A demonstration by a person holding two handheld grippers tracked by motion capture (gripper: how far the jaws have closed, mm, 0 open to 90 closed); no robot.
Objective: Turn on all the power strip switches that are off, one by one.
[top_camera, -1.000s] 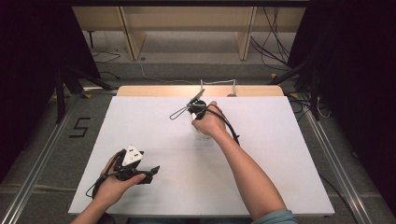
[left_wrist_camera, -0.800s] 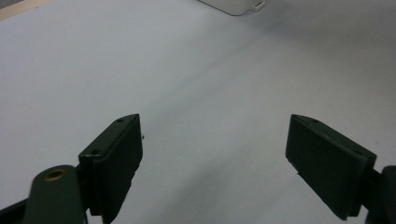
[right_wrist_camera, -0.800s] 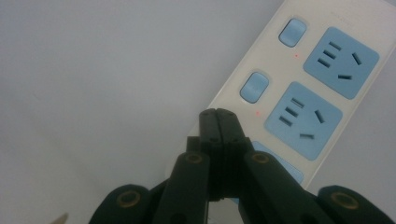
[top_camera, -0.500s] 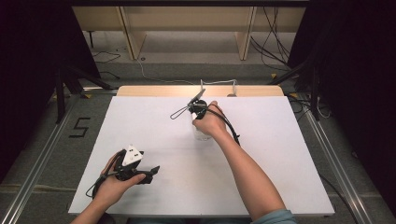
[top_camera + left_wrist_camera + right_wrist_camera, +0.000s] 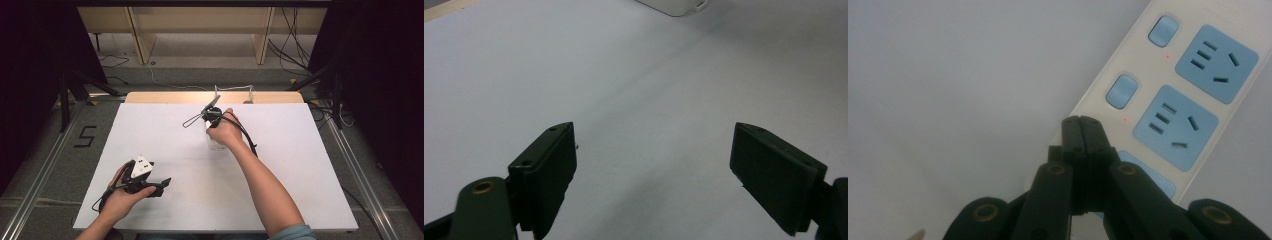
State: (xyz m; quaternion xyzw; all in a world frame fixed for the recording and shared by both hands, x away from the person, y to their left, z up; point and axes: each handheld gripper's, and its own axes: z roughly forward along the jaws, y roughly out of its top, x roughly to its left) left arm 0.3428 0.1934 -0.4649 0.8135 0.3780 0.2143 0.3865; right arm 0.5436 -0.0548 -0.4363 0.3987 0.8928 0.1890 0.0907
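Observation:
A white power strip (image 5: 1175, 127) with light-blue sockets and blue rocker switches (image 5: 1122, 91) lies on the white table (image 5: 300, 165). My right gripper (image 5: 1081, 122) is shut, with nothing between its jaws. Its tips point down at the strip's edge, just below one switch. In the high view the right gripper (image 5: 211, 120) and hand cover most of the power strip (image 5: 215, 145) at the table's middle back. My left gripper (image 5: 162, 185) rests low at the front left. It stands open (image 5: 654, 170) over bare table, and one end of the power strip (image 5: 676, 6) shows far ahead.
A wooden strip (image 5: 210, 96) runs along the table's far edge, with a thin wire bracket (image 5: 235, 89) on it. Cables lie on the floor behind. A "5" mark (image 5: 86, 136) is on the floor at the left. Dark curtains flank both sides.

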